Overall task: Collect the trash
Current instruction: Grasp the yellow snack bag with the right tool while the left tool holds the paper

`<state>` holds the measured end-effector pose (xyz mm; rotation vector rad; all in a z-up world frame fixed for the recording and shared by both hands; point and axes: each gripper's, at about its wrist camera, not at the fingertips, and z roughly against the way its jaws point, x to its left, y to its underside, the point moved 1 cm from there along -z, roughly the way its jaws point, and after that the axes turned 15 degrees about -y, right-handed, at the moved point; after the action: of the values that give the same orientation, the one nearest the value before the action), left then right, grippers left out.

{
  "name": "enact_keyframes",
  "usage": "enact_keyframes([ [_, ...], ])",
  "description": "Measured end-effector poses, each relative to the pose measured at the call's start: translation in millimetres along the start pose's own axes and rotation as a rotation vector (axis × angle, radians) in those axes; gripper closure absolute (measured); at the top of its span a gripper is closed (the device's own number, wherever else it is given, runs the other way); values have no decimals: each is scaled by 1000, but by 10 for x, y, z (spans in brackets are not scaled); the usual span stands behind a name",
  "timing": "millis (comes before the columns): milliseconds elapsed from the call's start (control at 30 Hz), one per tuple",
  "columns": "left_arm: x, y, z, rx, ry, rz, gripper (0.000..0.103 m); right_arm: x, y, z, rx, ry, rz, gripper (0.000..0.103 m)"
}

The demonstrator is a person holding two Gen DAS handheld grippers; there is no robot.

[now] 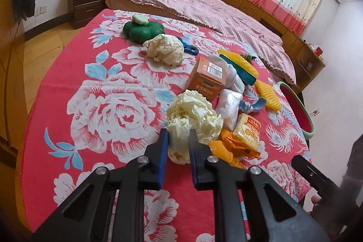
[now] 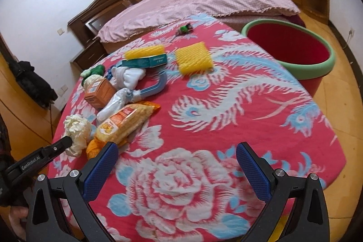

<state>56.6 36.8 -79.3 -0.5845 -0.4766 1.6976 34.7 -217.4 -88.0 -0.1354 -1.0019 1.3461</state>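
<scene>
The near crumpled paper ball [image 1: 192, 115] is clamped between the jaws of the left gripper [image 1: 179, 140] at the near edge of the table. The right gripper [image 2: 177, 165] is held apart and empty. The red bin [image 2: 288, 47], far right, appears empty; a second paper ball [image 1: 165, 49] and wrappers are left.

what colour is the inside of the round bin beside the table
Red inside, with a pale green rim; clearest in the right wrist view.
</scene>
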Motion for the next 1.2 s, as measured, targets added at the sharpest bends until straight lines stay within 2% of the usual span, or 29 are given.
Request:
enact_keyframes([
  [200,89,-62,92,-46,-16,13,87,154,-113,-212,68,-63,-11,0],
  [467,249,-108,119,-69,-36,48,87,468,-191,-610,164,-82,39,0],
  [733,330,-90,67,-56,-31,65,87,739,-197,-893,172,7,169,0],
  [833,330,-84,74,-59,-28,62,87,716,-173,-945,161,49,196,15],
  [867,330,-85,75,-60,-27,61,87,699,-163,-954,162,57,200,25],
  [900,333,-76,78,-60,-26,62,87,674,-152,-956,167,51,197,35],
  [1000,333,-76,79,-59,-24,63,87,593,-161,-900,168,30,167,51],
  [1167,304,-74,98,-62,-20,57,87,549,-229,-673,98,11,165,58],
  [1200,297,-73,103,-62,-19,55,87,552,-243,-635,85,16,173,64],
])
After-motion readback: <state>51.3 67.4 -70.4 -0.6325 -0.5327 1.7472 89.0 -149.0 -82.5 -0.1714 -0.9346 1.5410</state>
